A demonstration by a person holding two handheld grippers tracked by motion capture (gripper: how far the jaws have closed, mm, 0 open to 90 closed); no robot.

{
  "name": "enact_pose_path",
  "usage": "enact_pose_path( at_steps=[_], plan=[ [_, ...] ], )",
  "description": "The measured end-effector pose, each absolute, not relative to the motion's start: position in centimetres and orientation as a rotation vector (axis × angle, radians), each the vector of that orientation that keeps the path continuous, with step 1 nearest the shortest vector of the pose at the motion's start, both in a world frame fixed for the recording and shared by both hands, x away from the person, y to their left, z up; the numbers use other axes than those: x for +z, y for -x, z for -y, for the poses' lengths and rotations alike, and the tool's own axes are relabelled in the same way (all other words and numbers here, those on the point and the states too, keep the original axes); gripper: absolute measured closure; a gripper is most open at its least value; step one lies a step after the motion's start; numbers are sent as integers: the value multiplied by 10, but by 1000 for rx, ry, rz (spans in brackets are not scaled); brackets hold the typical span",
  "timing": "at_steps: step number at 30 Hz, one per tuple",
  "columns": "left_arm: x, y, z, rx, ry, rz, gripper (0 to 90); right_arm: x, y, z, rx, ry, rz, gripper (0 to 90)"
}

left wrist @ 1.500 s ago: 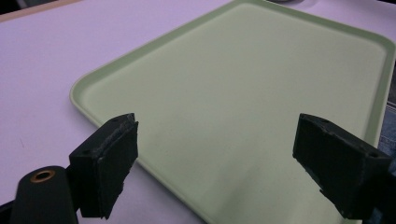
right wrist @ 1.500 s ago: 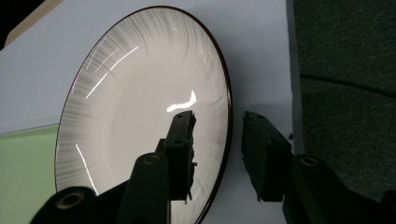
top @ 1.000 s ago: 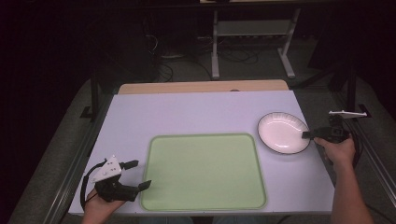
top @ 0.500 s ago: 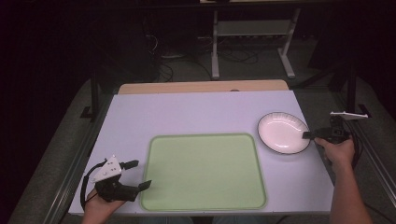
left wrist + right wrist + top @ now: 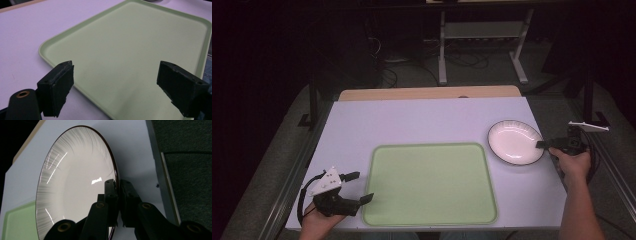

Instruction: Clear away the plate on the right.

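A white plate (image 5: 514, 142) with a dark rim lies on the white table at the right, just beside the green tray (image 5: 429, 182). My right gripper (image 5: 543, 144) is shut on the plate's right rim; in the right gripper view the jaws pinch the plate (image 5: 75, 182) edge at the right gripper (image 5: 118, 185). At the table's front left my left gripper (image 5: 360, 187) stands open by the tray's left edge. In the left gripper view the left gripper (image 5: 117, 82) has its jaws wide apart over the tray (image 5: 130, 50), with nothing between them.
The white table top (image 5: 412, 120) has a wooden strip (image 5: 427, 93) along its far edge. A metal stand (image 5: 482, 35) and cables are on the dark floor behind. The table's right edge (image 5: 160, 182) runs close to the plate.
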State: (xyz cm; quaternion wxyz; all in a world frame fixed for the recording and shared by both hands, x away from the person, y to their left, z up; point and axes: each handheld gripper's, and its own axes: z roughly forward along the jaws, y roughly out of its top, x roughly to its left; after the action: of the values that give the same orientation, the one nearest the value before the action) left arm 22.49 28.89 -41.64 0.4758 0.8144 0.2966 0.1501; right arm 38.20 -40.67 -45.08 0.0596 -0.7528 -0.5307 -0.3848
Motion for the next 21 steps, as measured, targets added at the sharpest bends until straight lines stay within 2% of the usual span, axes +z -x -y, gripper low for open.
enact_pose_path(
  at_steps=[21],
  plan=[
    [-416,-225,-290,367,-1985,-728,140,-449,-376,411,-1226,2290,1457,830]
  ],
)
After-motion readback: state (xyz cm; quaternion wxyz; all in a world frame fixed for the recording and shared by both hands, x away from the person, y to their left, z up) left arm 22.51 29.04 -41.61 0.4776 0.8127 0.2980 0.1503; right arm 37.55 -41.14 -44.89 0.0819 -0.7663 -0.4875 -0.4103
